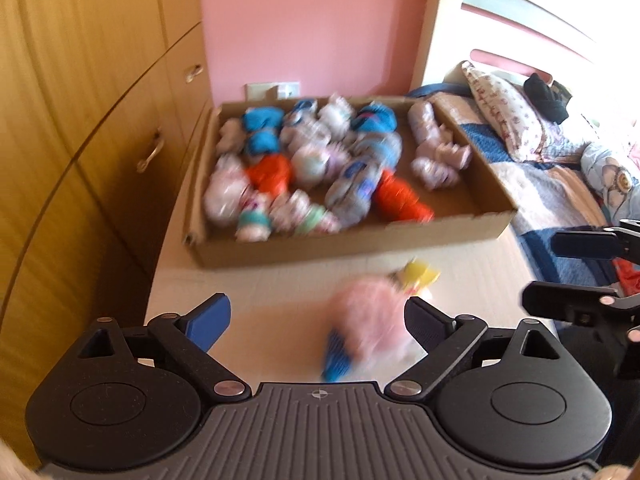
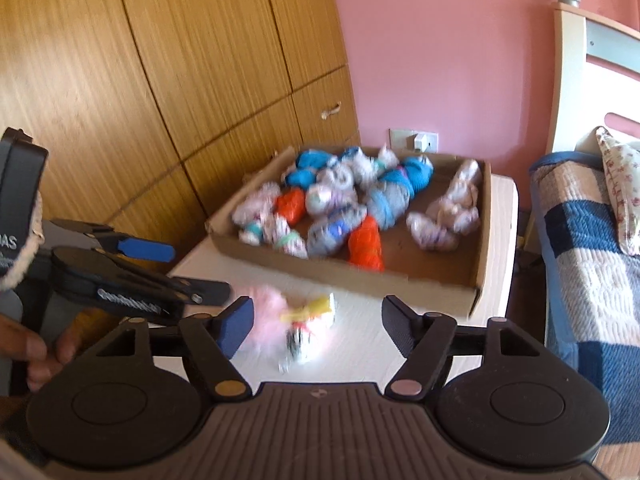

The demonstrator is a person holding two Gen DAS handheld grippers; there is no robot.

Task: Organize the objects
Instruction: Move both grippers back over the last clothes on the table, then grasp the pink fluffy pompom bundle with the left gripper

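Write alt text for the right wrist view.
The right gripper, fingers open, hovers over a pink fluffy item lying loose on a white table. Beyond sits a cardboard tray of rolled bundles; the left gripper enters from the left.

The left gripper (image 1: 318, 322) is seen with its jaws spread wide above a white tabletop (image 1: 256, 284). A pink fluffy sock bundle (image 1: 370, 320) is found between them, nearer the right finger, blurred. At twelve o'clock a cardboard box (image 1: 352, 236) filled with rolled socks (image 1: 316, 160) is placed. At three o'clock the right gripper (image 1: 580, 276) is visible.
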